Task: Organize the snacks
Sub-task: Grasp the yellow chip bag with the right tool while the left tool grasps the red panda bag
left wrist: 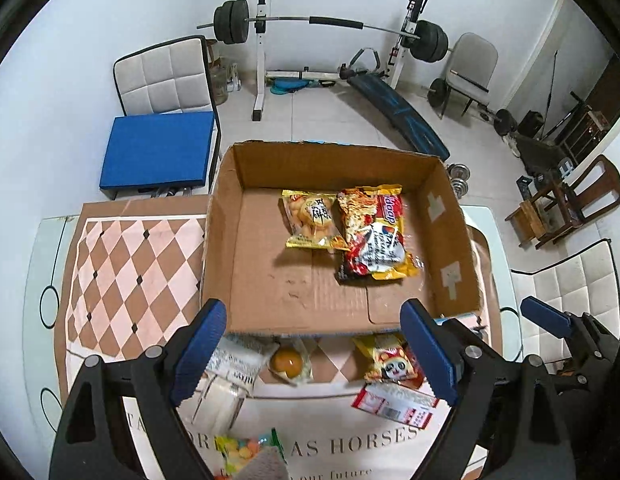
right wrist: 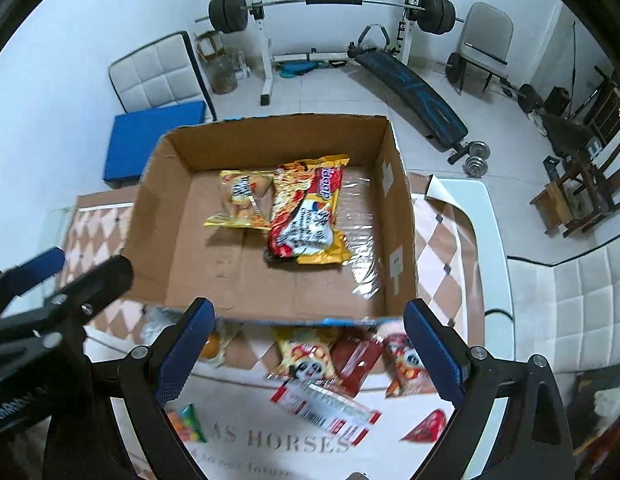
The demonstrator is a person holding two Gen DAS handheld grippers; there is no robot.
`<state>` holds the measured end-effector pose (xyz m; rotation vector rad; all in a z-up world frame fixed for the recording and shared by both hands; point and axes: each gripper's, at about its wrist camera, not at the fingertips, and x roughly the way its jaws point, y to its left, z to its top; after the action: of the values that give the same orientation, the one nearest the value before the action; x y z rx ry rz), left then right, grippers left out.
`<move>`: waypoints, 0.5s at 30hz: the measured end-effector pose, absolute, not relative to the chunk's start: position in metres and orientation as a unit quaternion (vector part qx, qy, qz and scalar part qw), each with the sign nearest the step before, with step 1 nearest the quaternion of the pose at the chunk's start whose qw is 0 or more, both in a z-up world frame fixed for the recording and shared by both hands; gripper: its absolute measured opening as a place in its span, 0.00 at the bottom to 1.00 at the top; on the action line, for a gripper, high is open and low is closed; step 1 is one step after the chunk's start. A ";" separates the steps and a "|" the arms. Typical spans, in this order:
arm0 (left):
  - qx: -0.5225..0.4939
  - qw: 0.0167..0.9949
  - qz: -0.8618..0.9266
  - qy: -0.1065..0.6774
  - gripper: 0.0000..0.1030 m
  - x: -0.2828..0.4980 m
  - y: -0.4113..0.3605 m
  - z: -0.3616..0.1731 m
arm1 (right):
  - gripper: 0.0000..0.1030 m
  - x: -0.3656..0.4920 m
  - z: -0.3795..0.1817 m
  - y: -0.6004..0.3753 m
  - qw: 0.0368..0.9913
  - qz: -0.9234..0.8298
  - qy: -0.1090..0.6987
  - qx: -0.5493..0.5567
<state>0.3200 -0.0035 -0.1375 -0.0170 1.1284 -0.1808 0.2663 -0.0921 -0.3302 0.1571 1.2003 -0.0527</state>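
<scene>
Snacks are split between a cardboard box (left wrist: 269, 280) in the middle of both frames and the tabletop along the lower part. Inside the box, toward its far wall, a yellow packet of round crackers (left wrist: 312, 220) lies just left of a larger red-and-yellow noodle packet (left wrist: 376, 232), their edges touching; the right wrist view shows the same pair, crackers (right wrist: 239, 204) left of noodles (right wrist: 305, 216). On the patterned tablecloth (left wrist: 121, 272), just below the box's near wall, the left wrist view shows a white wrapped item (left wrist: 229, 376) at lower left, a clear pack with a round orange-brown piece (left wrist: 287, 362) beside it, a yellow panda-print packet (left wrist: 390, 360) and a red-and-white barcode packet (left wrist: 394, 402) to the right, and a bag of coloured candies (left wrist: 245, 450) at the bottom edge. The left gripper (left wrist: 314, 354) hangs above these with its blue-padded fingers (left wrist: 199, 354) spread wide and nothing between them. In the right wrist view the right gripper (right wrist: 307, 350) is likewise released and empty, over the panda packet (right wrist: 305, 358), a dark red sachet (right wrist: 356, 356), another red panda packet (right wrist: 406, 368) and the barcode packet (right wrist: 324, 402). A barbell rack (left wrist: 330, 24) and a white chair with a blue cushion (left wrist: 157, 152) fill the upper part of the frame.
</scene>
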 end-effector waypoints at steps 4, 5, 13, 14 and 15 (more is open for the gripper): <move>-0.027 0.844 -0.087 0.528 0.98 0.301 0.003 -0.138 | 0.97 0.243 -0.316 -0.094 0.819 -0.006 0.566 0.096; -0.030 0.843 -0.086 0.531 0.98 0.297 0.004 -0.140 | 0.97 0.238 -0.317 -0.095 0.815 0.001 0.570 0.103; -0.046 0.830 -0.016 0.556 0.98 0.245 0.038 -0.182 | 0.97 0.205 -0.372 -0.104 0.765 0.030 0.636 0.102; -0.046 0.825 -0.002 0.564 0.98 0.238 0.043 -0.192 | 0.97 0.202 -0.388 -0.104 0.753 0.028 0.652 0.088; -0.047 0.817 0.011 0.575 0.98 0.232 0.048 -0.204 | 0.97 0.200 -0.401 -0.104 0.744 0.027 0.663 0.077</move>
<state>0.2322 0.0478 -0.2040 -0.0997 1.2250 0.0233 0.2001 -0.1042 -0.4006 0.1688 1.4528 0.0594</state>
